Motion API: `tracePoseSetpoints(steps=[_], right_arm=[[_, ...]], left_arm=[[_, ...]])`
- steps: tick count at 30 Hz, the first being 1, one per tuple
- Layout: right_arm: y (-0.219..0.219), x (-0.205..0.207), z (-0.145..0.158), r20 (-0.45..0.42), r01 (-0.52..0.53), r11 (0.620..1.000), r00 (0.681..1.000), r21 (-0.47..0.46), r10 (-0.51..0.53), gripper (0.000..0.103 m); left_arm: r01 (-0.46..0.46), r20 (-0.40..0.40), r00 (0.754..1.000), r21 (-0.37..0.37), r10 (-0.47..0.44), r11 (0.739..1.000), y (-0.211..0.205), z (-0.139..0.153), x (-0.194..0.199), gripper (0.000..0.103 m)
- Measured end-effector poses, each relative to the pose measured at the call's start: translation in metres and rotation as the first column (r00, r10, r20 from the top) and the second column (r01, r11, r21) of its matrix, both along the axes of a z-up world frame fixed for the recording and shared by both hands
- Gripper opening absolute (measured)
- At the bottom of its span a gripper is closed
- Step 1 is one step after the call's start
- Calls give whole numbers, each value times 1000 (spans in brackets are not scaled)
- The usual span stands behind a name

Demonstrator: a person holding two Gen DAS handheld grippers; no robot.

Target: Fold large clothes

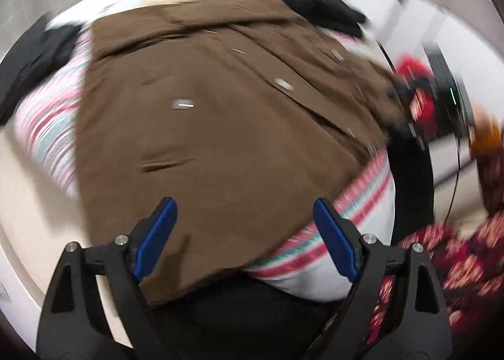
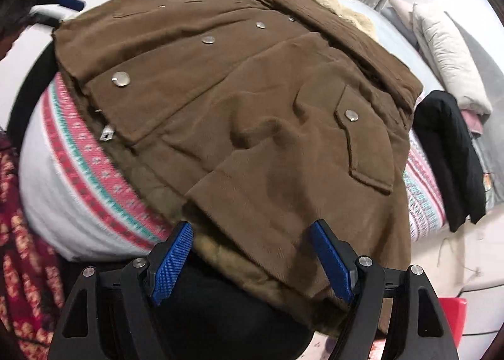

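A big brown jacket (image 1: 220, 114) with metal snaps lies spread front-up on a bed; the left wrist view is blurred. Its pale fleece collar (image 2: 343, 13) shows at the far end, and a flap pocket (image 2: 362, 145) sits on the near right. My left gripper (image 1: 249, 234) hangs open over the jacket's near hem, blue pads (image 1: 157, 237) wide apart and gripping nothing. My right gripper (image 2: 252, 256) is also open, above the hem corner where the fleece lining (image 2: 217, 253) peeks out. Neither pair of pads presses the cloth.
Under the jacket lies a white cover with red and teal patterned bands (image 2: 91, 168). Black garments (image 2: 450, 152) (image 1: 318, 7) lie on the bed near the jacket. Pillows (image 2: 447, 54) lean at the headboard. A person's red flowered clothing (image 1: 456, 265) is close by.
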State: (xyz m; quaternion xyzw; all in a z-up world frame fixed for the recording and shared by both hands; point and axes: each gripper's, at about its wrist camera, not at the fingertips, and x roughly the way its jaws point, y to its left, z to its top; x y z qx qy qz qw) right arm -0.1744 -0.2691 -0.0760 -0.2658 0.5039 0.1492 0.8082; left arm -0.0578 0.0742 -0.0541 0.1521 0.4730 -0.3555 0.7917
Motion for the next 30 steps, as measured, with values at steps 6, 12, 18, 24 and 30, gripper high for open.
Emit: tracePoseSetpoints(steps=[6,12,18,24,30], right_arm=[[6,13,-4,94,21,1000,995,6,-21,78],[19,15,0,156,-5,998,988,59,-5,44],[10,18,43,193,10,960,979,280,-67,3],[6,14,90,248,-15,930,965,366,-83,3],[9,23,104,271,24,933,954,360,-129,3]], left_arm=[[110,74,990,155,-122,982,-54,-35,-18,88],[44,77,996,78,-50,996,-48,-26,-3,79],[69,79,994,71,-74,995,-46,-22,-11,75],[99,73,992,33,-102,994,-52,-16,-16,75],[90,67,994,20,-92,996,-75,-20,-2,75]])
